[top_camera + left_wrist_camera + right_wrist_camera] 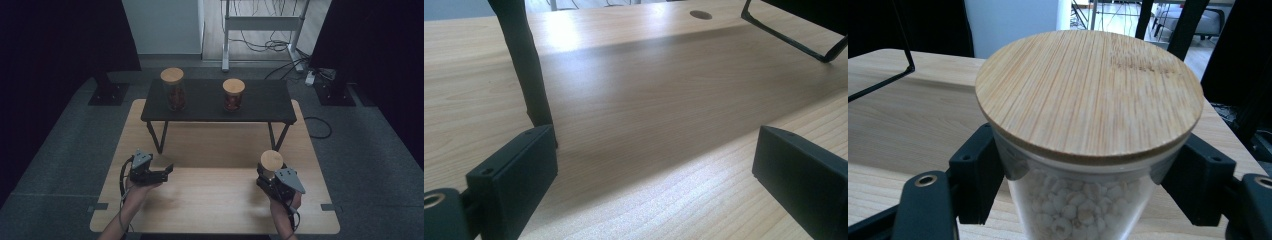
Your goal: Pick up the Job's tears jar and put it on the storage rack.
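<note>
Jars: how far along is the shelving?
Two bamboo-lidded jars already stand on the black shelf. In hand: the right gripper is shut on a third jar of pale grains. Left gripper is open, idle. Left to do, likely: placing that jar on the shelf.

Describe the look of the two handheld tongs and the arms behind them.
Both tongs, left and right, are black and boxy with two flat rectangular jaws bearing small screw holes. A grey three-cornered plate tops each, and a dark cable trails back along each forearm. No sleeves show on the forearms.
</note>
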A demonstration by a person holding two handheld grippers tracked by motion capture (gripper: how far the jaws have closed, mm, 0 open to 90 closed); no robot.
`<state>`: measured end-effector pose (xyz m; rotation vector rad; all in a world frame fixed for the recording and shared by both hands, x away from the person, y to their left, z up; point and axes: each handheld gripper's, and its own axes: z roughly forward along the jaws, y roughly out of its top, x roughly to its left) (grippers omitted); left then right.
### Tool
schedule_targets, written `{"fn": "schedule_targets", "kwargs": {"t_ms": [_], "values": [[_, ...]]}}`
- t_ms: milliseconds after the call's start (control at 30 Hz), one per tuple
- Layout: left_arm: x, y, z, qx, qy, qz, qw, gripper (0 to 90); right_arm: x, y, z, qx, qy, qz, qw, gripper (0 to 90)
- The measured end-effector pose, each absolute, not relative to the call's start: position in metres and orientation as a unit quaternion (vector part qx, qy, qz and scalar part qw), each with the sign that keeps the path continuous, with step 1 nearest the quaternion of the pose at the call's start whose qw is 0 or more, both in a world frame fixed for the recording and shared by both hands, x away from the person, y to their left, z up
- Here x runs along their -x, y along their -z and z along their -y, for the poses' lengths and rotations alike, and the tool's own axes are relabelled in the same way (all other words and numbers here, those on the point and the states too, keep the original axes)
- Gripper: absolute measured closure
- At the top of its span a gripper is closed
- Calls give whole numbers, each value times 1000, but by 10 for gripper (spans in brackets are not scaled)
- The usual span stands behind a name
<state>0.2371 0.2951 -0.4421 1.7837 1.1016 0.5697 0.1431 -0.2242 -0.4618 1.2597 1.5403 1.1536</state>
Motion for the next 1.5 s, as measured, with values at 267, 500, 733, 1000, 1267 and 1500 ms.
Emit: {"fn": "schedule_targets", "kwargs": {"t_ms": [267, 500, 733, 1000, 1267, 1500], "values": [[-237, 442, -294, -728, -232, -448, 465, 39, -140, 462, 226, -503, -457, -608, 411, 257], [-238, 443, -294, -729, -231, -448, 463, 39, -140, 459, 226, -500, -461, -605, 413, 258], [-238, 443, -294, -729, -230, -449, 462, 39, -139, 456, 227, -497, -468, -599, 419, 258], [-238, 444, -294, -728, -231, -450, 463, 39, -138, 456, 226, -492, -475, -593, 424, 258], [-238, 444, -295, -728, -231, -451, 463, 39, -137, 454, 225, -490, -480, -588, 429, 258], [-238, 443, -295, -727, -232, -451, 463, 39, -136, 450, 224, -485, -487, -583, 433, 258]]}}
